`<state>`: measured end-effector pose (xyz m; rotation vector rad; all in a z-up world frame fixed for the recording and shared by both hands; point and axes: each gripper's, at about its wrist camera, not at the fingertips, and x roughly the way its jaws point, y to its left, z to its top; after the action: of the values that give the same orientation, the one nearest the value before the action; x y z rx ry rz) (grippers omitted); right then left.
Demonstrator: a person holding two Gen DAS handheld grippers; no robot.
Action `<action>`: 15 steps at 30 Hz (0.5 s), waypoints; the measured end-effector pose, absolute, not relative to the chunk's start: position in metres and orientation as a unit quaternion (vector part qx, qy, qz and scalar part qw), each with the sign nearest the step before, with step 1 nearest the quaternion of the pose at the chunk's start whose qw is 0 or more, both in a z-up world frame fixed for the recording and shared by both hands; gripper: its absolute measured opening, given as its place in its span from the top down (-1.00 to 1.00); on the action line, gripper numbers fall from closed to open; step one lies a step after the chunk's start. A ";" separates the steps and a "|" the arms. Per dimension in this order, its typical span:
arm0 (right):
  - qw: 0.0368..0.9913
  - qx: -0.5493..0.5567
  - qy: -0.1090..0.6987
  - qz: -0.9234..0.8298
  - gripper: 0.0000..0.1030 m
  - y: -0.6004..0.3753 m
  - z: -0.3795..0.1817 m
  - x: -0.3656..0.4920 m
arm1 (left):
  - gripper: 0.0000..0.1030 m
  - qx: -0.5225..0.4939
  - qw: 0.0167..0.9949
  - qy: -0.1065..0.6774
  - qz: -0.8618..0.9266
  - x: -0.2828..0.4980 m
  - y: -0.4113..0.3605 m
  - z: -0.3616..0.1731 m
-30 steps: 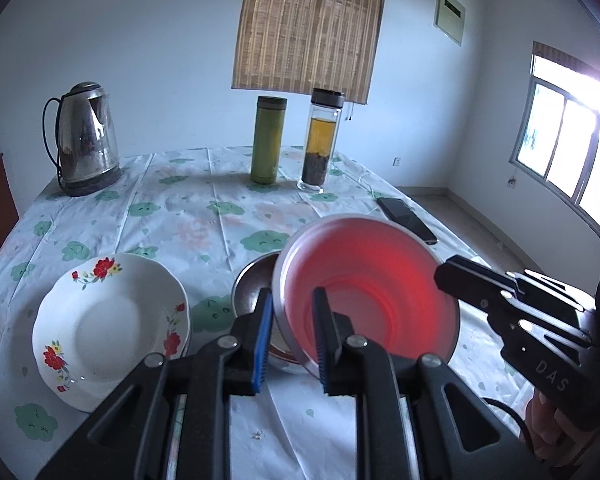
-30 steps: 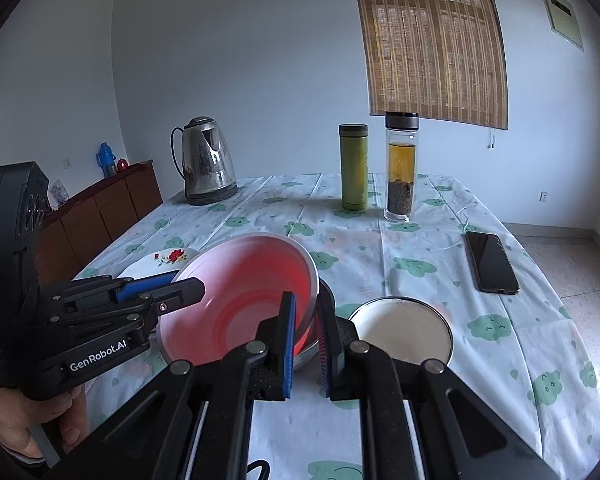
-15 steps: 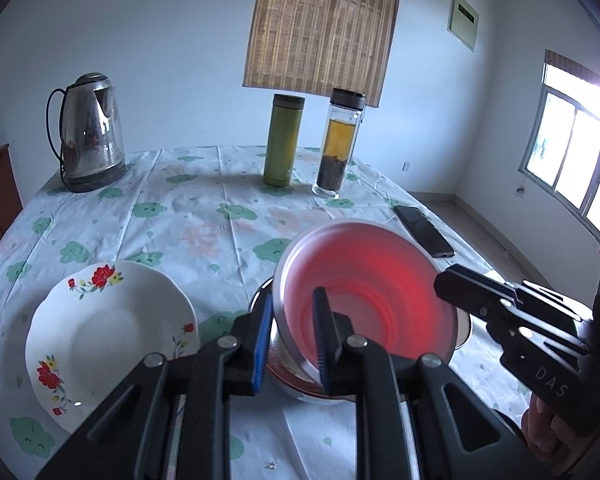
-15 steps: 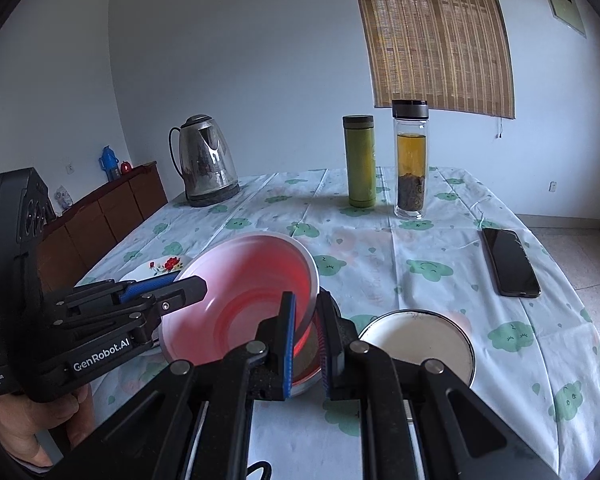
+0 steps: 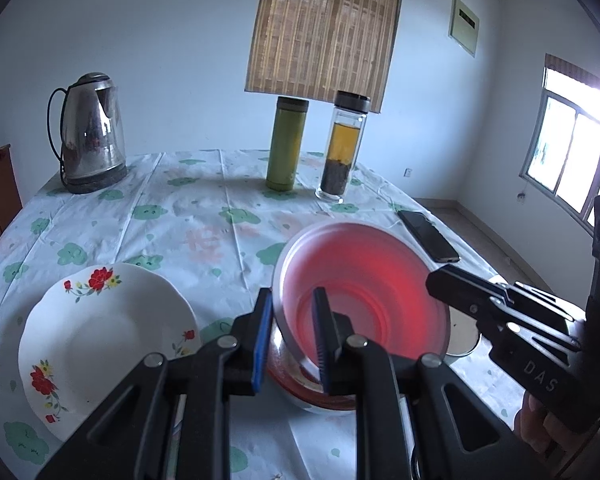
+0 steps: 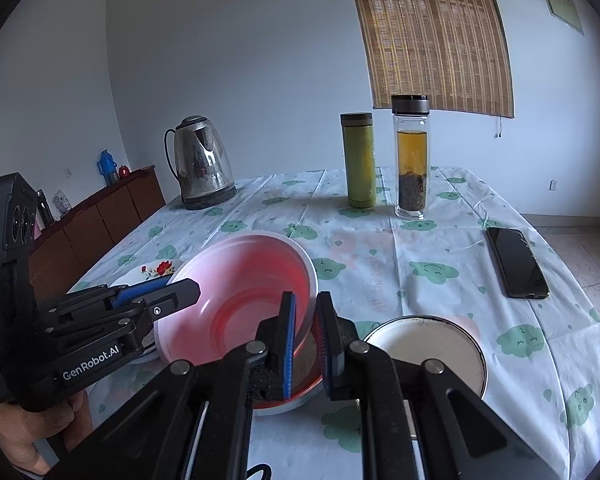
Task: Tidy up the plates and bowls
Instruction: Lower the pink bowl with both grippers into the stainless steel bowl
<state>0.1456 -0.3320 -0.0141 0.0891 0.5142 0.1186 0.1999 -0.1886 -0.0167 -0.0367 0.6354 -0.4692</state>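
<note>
A pink translucent bowl (image 5: 372,292) (image 6: 240,292) hangs tilted just over a metal bowl with a reddish rim (image 5: 300,394) (image 6: 300,386); whether they touch I cannot tell. My left gripper (image 5: 294,308) is shut on the pink bowl's near left rim, and it also shows as the left gripper (image 6: 180,292) in the right wrist view. My right gripper (image 6: 305,312) is shut on the opposite rim, seen as the right gripper (image 5: 436,280) from the left wrist. A white plate with red flowers (image 5: 100,340) (image 6: 152,272) lies to the left. A white round dish (image 6: 424,352) (image 5: 464,336) lies to the right.
On the flower-print tablecloth (image 5: 188,216) stand a steel kettle (image 5: 88,136) at the back left and a green flask (image 5: 286,144) and a glass tea bottle (image 5: 342,148) at the back middle. A black phone (image 6: 516,264) lies near the right edge. A wooden cabinet (image 6: 100,216) stands beyond the table.
Both grippers have carried the pink bowl a little lower and over the metal bowl, which now shows under it instead of beside it. The grips have not changed.
</note>
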 end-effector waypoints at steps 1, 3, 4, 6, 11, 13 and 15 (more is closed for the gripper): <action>0.965 0.042 0.253 0.058 0.78 -0.332 -0.014 0.145 | 0.67 -0.018 0.923 0.310 -0.229 0.200 -0.189 -0.017; 0.965 0.043 0.250 0.059 0.78 -0.332 -0.013 0.145 | 0.67 -0.020 0.922 0.311 -0.230 0.201 -0.188 -0.018; 0.966 0.043 0.250 0.059 0.78 -0.332 -0.013 0.144 | 0.67 -0.019 0.922 0.311 -0.231 0.201 -0.189 -0.019; 0.966 0.043 0.249 0.058 0.78 -0.332 -0.013 0.144 | 0.67 -0.019 0.921 0.312 -0.232 0.202 -0.190 -0.020; 0.965 0.044 0.251 0.057 0.78 -0.334 -0.015 0.146 | 0.67 -0.020 0.920 0.314 -0.233 0.203 -0.190 -0.022; 0.965 0.043 0.253 0.057 0.78 -0.333 -0.016 0.147 | 0.67 -0.020 0.920 0.315 -0.232 0.205 -0.189 -0.023; 0.964 0.042 0.255 0.058 0.78 -0.332 -0.018 0.148 | 0.67 -0.021 0.920 0.317 -0.230 0.206 -0.189 -0.024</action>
<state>0.1483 -0.3316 -0.0175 0.0843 0.5158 0.1167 0.2056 -0.1890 -0.0236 -0.0427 0.6507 -0.4721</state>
